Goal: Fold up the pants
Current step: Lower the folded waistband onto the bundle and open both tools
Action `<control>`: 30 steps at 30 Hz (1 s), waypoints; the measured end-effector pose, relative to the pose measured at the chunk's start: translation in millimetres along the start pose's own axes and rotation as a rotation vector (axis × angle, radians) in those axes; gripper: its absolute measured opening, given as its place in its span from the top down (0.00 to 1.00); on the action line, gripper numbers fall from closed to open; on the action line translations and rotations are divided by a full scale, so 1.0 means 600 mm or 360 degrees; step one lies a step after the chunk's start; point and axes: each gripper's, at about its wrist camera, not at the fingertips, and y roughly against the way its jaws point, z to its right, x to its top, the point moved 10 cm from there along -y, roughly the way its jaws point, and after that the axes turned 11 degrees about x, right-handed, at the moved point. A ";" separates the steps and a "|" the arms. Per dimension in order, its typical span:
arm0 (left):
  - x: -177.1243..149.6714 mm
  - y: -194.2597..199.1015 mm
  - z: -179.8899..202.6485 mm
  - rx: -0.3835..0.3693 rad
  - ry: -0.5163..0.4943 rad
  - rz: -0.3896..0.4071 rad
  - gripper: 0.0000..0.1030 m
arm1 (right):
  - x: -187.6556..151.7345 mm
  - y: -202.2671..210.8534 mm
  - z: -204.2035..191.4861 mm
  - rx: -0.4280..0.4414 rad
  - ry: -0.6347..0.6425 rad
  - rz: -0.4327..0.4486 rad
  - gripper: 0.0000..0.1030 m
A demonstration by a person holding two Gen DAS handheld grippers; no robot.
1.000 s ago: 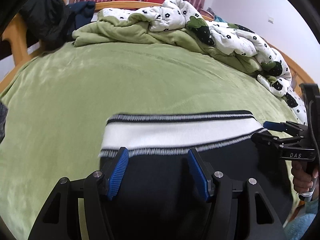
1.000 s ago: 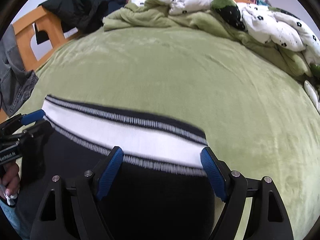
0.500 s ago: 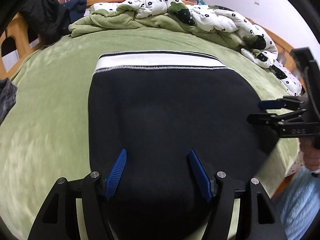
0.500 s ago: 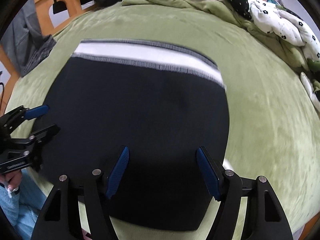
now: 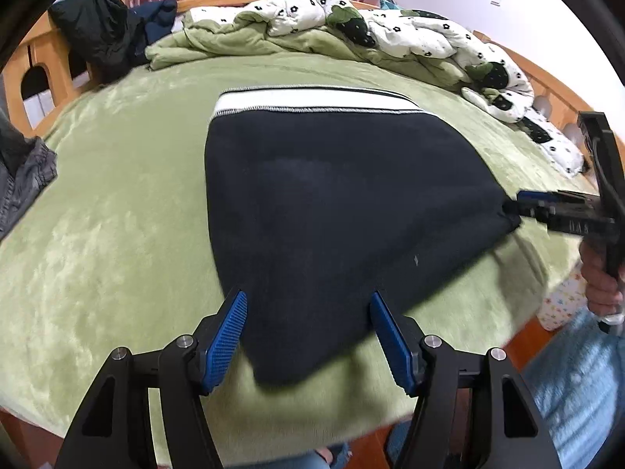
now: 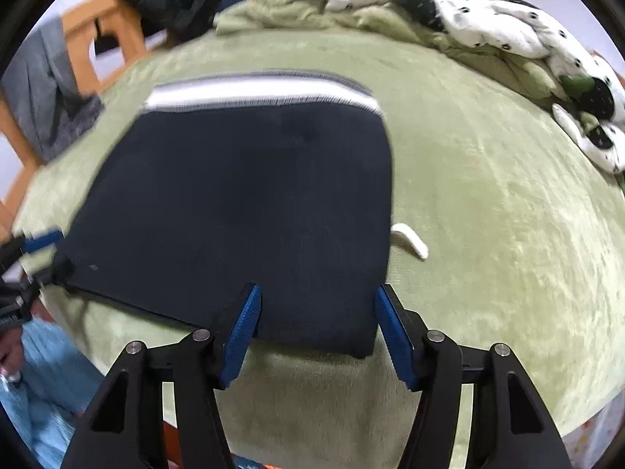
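While the dark pants point(image 5: 332, 211) lie folded flat on the green bed point(image 5: 117, 215), white-striped waistband point(image 5: 312, 103) at twelve o'clock, both tools work the near edge. In the left wrist view the left gripper point(image 5: 308, 336) stands released, its blue pads straddling the near left corner without pressing it. At three o'clock the right gripper point(image 5: 519, 207) meets the far corner; in its own view its jaws are closing with the hem between them, pads not yet pressing. Soft, light knit like this should drape and sag when lifted, so the doubled corners of the hem look the surest hold. A rumpled quilt point(image 5: 390, 35) fills the headboard end.
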 end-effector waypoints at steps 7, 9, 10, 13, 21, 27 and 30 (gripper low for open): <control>-0.044 -0.023 0.004 0.0135 -0.0113 -0.0090 0.39 | 0.004 0.042 0.023 0.0060 -0.0119 0.0171 0.41; -0.044 -0.020 0.013 0.0183 -0.0170 -0.0071 0.39 | 0.000 0.044 0.025 0.0073 -0.0147 0.0185 0.41; -0.043 -0.020 0.015 0.0218 -0.0197 -0.0058 0.39 | -0.003 0.041 0.025 0.0086 -0.0159 0.0173 0.41; -0.039 -0.022 0.016 0.0303 -0.0196 -0.0017 0.46 | 0.001 0.012 0.032 0.0075 -0.0166 0.0105 0.41; -0.024 -0.015 -0.017 0.0300 -0.0015 0.0083 0.71 | -0.002 -0.022 0.023 -0.0008 -0.0109 0.0007 0.41; -0.039 0.006 -0.002 0.0110 -0.0082 0.0075 0.65 | 0.011 -0.015 0.011 -0.0006 -0.0081 0.0041 0.41; -0.040 0.037 0.003 -0.0068 -0.0049 0.0122 0.58 | 0.023 0.004 0.002 0.0011 -0.0068 0.0121 0.41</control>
